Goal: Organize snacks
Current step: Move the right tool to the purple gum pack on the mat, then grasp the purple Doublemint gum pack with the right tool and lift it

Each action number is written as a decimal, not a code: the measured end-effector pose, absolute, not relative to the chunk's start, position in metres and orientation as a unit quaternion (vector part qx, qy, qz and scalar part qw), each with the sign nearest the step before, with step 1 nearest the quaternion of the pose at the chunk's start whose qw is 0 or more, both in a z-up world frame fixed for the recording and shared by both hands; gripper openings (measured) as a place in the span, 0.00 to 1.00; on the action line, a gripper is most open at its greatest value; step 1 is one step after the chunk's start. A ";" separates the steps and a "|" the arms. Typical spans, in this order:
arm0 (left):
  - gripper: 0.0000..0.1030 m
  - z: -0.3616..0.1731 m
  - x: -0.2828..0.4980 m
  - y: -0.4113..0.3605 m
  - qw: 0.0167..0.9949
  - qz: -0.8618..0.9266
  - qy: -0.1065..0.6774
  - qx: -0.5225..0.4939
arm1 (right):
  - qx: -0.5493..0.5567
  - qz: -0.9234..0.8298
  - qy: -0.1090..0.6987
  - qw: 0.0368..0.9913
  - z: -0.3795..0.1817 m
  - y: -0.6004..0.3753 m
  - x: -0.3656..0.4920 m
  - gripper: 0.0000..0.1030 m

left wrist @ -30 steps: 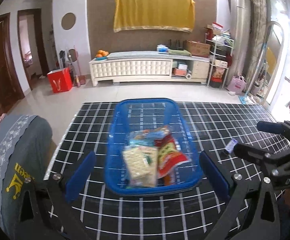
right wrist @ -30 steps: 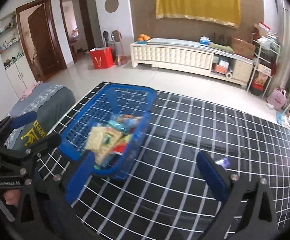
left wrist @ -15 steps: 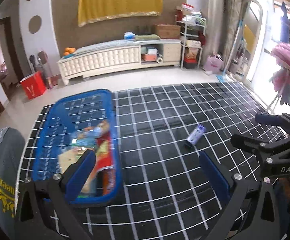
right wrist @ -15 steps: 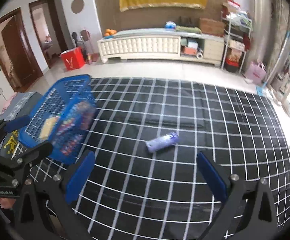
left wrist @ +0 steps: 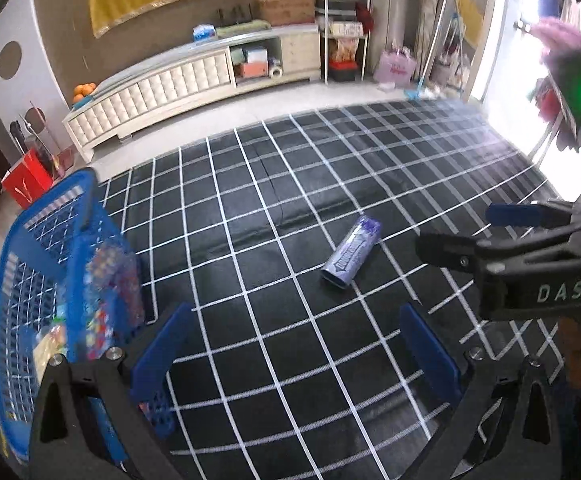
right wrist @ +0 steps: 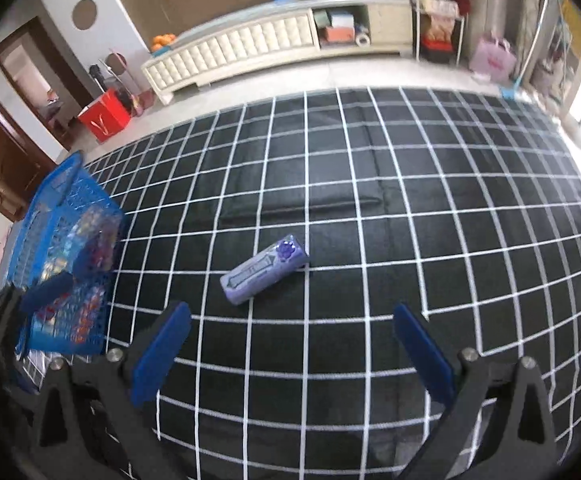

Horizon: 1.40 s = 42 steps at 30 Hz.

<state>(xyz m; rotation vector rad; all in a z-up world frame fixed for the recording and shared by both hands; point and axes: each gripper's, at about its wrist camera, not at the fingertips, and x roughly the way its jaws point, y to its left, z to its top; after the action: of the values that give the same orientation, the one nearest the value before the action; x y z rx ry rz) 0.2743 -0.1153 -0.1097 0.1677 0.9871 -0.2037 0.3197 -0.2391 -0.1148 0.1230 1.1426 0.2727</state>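
A black table point(right wrist: 410, 240) covered in a soft white-gridded cloth is seen. At its left edge stands a blue plastic mesh basket point(left wrist: 30, 240) (crinkly snack packets inside). A purple oblong snack pack point(right wrist: 264, 274) lies apart, ahead of the spread, empty right gripper point(right wrist: 290, 356); the left gripper point(left wrist: 290, 354) is likewise spread and empty.

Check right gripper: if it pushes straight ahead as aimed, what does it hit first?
Probably the purple snack pack, lying slightly left of centre ahead of the open right gripper; nothing sits between them on the grid mat. Depth uncertain.
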 end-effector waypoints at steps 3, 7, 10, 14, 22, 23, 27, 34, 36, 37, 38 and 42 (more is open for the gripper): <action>0.99 -0.125 0.288 -0.119 0.864 -0.095 0.485 0.092 | 0.066 0.129 0.553 0.820 -0.127 -0.237 0.337 0.93; 0.99 -0.141 0.302 -0.117 0.854 -0.095 0.502 0.099 | 0.086 0.127 0.585 0.796 -0.150 -0.230 0.359 0.72; 0.99 -0.148 0.307 -0.113 0.849 -0.103 0.508 0.099 | 0.111 0.127 0.607 0.776 -0.169 -0.225 0.370 0.64; 0.99 -0.154 0.311 -0.112 0.846 -0.113 0.511 0.102 | 0.111 0.118 0.609 0.777 -0.178 -0.220 0.374 0.62; 0.99 -0.161 0.318 -0.106 0.847 -0.106 0.514 0.091 | 0.059 0.129 0.596 0.791 -0.174 -0.208 0.367 0.51; 0.99 -0.160 0.315 -0.104 0.847 -0.105 0.514 0.090 | 0.059 0.132 0.593 0.792 -0.173 -0.208 0.365 0.48; 0.99 -0.158 0.309 -0.103 0.850 -0.100 0.509 0.096 | 0.052 0.143 0.579 0.801 -0.165 -0.207 0.354 0.32; 0.99 -0.140 0.296 -0.098 0.863 -0.095 0.489 0.087 | 0.026 0.155 0.553 0.818 -0.139 -0.206 0.326 0.18; 0.99 -0.136 0.291 -0.095 0.865 -0.090 0.487 0.081 | 0.028 0.159 0.549 0.820 -0.133 -0.207 0.321 0.17; 0.99 -0.134 0.288 -0.093 0.867 -0.090 0.485 0.077 | 0.029 0.163 0.544 0.822 -0.128 -0.206 0.320 0.01; 0.99 -0.129 0.284 -0.090 0.867 -0.102 0.483 0.064 | 0.029 0.166 0.539 0.826 -0.121 -0.202 0.318 0.01; 0.99 -0.109 0.272 -0.090 0.877 -0.112 0.464 0.054 | 0.007 0.176 0.494 0.851 -0.082 -0.194 0.301 0.01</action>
<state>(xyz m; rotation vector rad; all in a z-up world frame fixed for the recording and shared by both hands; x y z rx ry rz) 0.2720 -0.0897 -0.1093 0.1131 0.9676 -0.2336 0.3014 -0.1943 -0.0824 0.0157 1.0406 0.3705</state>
